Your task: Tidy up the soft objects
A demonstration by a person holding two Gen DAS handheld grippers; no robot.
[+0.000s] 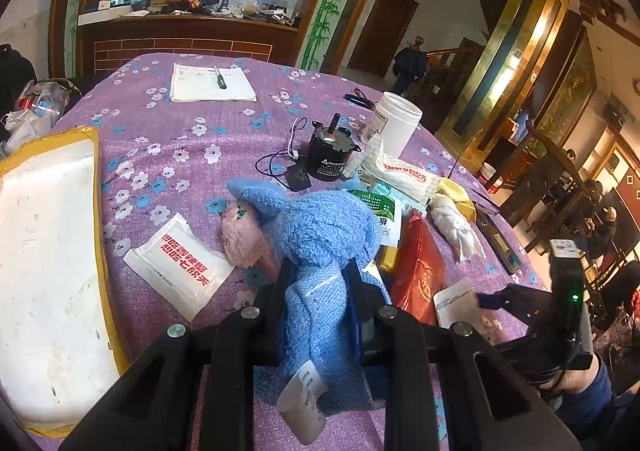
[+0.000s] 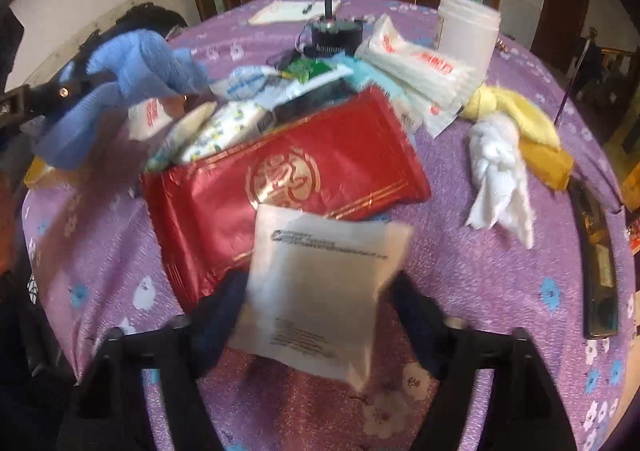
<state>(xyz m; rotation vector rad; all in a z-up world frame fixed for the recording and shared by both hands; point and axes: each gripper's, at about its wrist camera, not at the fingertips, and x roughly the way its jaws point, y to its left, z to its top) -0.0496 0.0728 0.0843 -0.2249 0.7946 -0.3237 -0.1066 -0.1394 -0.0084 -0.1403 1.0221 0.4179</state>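
Observation:
My left gripper (image 1: 318, 283) is shut on a blue knitted plush toy (image 1: 320, 251) with a pink head, held just above the purple flowered cloth (image 1: 180, 139). The toy also shows at the left of the right wrist view (image 2: 132, 67). My right gripper (image 2: 320, 291) is shut on a white flat packet (image 2: 320, 291), held over a red foil pack (image 2: 288, 179); the packet is blurred. This gripper also shows in the left wrist view (image 1: 480, 297). A knotted white and yellow cloth (image 2: 504, 147) lies to the right.
A white foam box with yellow tape (image 1: 44, 243) stands at the left. A white sachet with red letters (image 1: 180, 263), a black motor (image 1: 332, 155), a white jar (image 1: 394, 123), a notepad with a pen (image 1: 210, 83) and several wrapped packets (image 2: 416, 75) lie on the table.

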